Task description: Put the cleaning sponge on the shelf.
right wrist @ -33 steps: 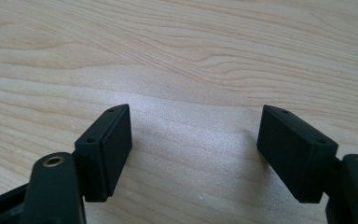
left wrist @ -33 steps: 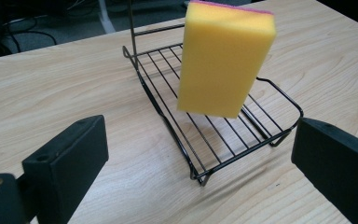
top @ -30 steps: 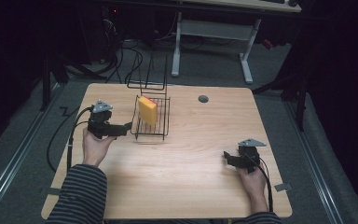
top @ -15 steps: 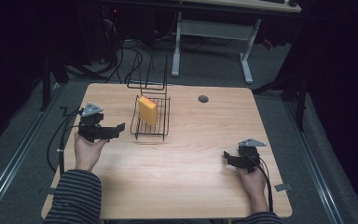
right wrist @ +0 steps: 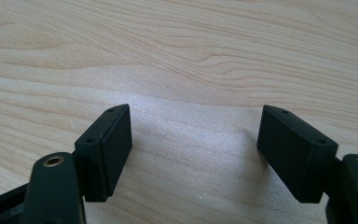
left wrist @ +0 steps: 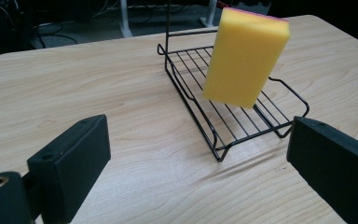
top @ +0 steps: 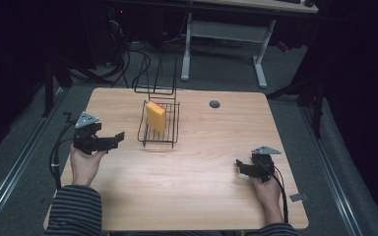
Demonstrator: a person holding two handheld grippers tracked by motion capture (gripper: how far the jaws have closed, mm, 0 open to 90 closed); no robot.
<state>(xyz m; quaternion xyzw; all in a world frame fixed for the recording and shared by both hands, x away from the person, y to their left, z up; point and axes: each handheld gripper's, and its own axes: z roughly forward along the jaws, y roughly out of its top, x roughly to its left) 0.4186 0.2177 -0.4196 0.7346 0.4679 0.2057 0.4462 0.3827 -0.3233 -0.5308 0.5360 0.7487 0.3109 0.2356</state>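
A yellow sponge [top: 156, 116] with a pink back stands on end in a black wire rack [top: 158, 136] at the table's far middle. My left gripper [top: 118, 138] hovers left of the rack and points at it, apart from it. Along its jaws I see the sponge [left wrist: 244, 56] leaning in the rack [left wrist: 200, 116]. The left gripper [left wrist: 200, 154] is open; its jaws have just been closing a little with nothing between them. My right gripper [top: 239, 166] rests at the near right. That right gripper [right wrist: 193, 149] is open over bare wood.
A round cable hole [top: 214, 104] lies right of the rack. A taller wire frame [top: 155, 81] rises behind the rack at the far edge. Grey tape [top: 298, 197] sits near the front right corner. Cables [top: 56, 157] trail off the left edge.
My left hand has drawn the gripper leftwards, away from the rack, toward the table's left edge. The right gripper and the sponge have stayed put.
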